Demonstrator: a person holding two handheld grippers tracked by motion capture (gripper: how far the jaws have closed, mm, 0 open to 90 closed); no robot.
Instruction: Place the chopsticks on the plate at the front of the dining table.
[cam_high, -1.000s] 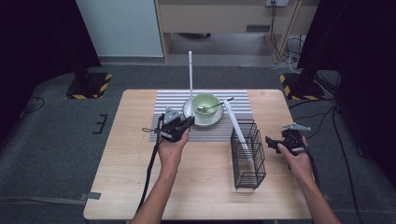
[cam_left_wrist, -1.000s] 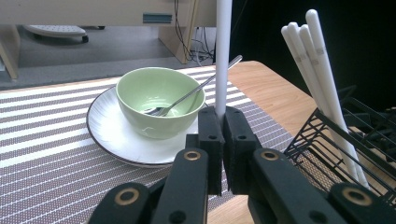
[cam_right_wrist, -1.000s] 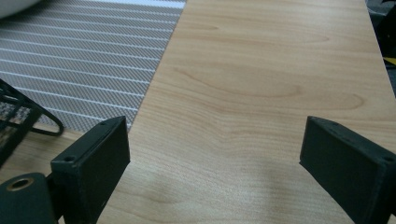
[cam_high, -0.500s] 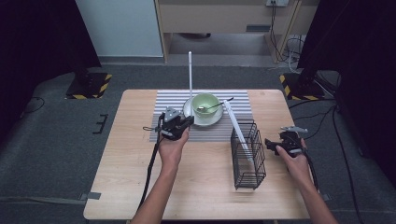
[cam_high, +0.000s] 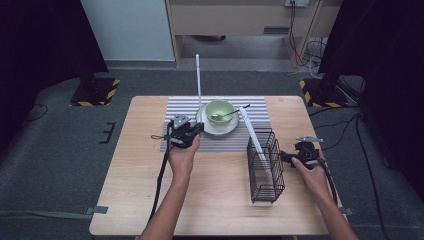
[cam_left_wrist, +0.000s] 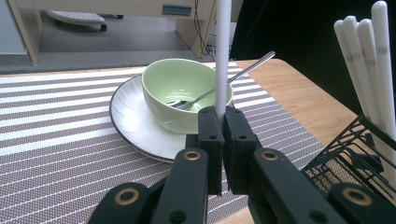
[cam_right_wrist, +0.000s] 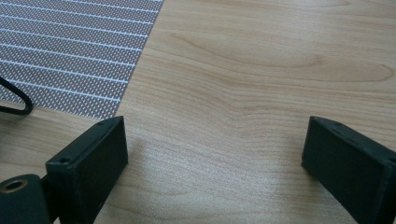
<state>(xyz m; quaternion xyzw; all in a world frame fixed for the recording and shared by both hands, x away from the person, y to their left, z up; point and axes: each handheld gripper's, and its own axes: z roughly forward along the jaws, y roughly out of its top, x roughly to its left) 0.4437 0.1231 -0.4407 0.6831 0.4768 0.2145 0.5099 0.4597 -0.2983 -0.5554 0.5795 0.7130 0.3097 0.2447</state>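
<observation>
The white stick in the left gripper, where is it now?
In the high view, the white stick stands upright, clamped in the left gripper over the striped mat, just left of the green bowl on its plate.

A pale green bowl (cam_left_wrist: 186, 93) sits on a white plate (cam_left_wrist: 133, 122) over a grey-and-white striped mat (cam_left_wrist: 56, 140).

Black jaws (cam_left_wrist: 219, 154) (brass screws), trailing black cable (cam_high: 161, 175).

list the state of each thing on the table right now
left gripper: shut on white chopstick
white chopstick: held upright
right gripper: open, empty, over bare table
green bowl: upright on white plate, spoon inside
black wire basket: upright, white chopsticks leaning inside
striped placemat: flat
</observation>
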